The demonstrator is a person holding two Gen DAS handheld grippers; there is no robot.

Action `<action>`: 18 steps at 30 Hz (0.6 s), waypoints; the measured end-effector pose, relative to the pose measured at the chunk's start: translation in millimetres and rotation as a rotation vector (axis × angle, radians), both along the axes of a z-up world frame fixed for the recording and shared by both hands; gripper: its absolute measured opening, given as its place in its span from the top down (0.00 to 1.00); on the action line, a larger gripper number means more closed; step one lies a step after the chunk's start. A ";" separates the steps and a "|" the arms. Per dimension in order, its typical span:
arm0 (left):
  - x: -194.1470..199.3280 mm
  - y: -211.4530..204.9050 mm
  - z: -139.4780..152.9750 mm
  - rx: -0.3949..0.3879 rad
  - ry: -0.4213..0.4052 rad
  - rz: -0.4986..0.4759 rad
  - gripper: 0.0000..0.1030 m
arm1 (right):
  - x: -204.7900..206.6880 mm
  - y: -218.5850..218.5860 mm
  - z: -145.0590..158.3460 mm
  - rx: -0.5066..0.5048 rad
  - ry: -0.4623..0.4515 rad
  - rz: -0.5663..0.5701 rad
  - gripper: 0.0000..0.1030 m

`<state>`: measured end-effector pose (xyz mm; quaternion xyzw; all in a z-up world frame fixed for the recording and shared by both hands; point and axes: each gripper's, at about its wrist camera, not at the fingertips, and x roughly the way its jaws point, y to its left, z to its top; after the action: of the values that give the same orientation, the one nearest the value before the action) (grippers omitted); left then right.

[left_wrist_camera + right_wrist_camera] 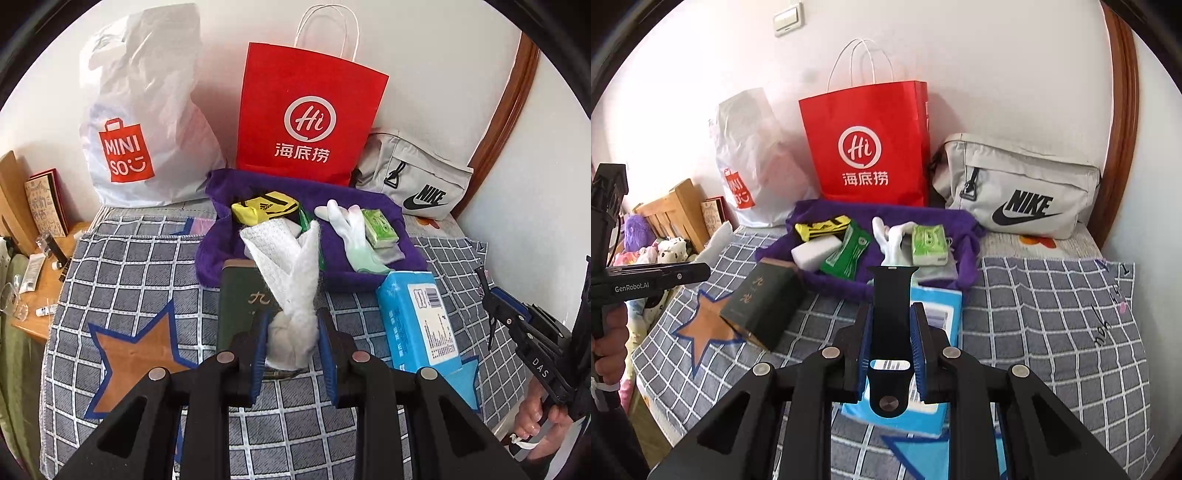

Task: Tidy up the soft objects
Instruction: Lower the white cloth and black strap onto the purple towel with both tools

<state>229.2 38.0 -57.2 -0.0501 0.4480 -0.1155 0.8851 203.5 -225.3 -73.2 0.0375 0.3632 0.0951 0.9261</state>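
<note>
The left tool (291,339) is clamped on a white knitted sock or cloth bundle (291,277) at the lower middle of its frame, lifted over the grey checked bedspread (129,280). The right tool (891,347) grips a black rubber watch strap (892,306) at lower centre. Both pieces seem to be mid-sorting and not yet placed. On the purple fleece cloth (332,273) at mid-frame there lie a yellow-and-black Adidas item (267,208), a white glove (351,229) and a green tissue pack (380,230), so much remains. Readable: "MINISO" on the white plastic bag (140,110) upper left, "Hi 海底捞" on the red paper bag (306,110), "NIKE" on the grey pouch (417,181), "GenRobot.AI" on the left tool's side in the right view.
</note>
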 end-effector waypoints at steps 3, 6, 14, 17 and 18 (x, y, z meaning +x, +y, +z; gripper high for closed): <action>9.2 -1.9 1.7 -0.003 -0.001 0.000 0.76 | 11.5 -1.3 1.2 0.004 -0.003 -0.002 0.80; 17.2 -3.9 4.7 -0.004 -0.008 -0.002 0.76 | 22.0 -1.2 4.6 0.009 -0.013 -0.002 0.80; 40.2 0.2 11.5 -0.005 -0.023 0.015 0.76 | 52.6 0.6 16.2 0.026 -0.043 0.003 0.80; 47.7 5.0 13.5 -0.007 -0.028 0.027 0.76 | 64.8 1.4 18.2 0.030 -0.048 0.009 0.80; 50.6 6.6 14.4 -0.008 -0.033 0.031 0.76 | 68.9 2.2 18.8 0.029 -0.049 0.010 0.80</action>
<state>279.8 44.6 -42.8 -0.0585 0.4319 -0.1042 0.8940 272.3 -223.1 -54.4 0.0469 0.3393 0.1058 0.9335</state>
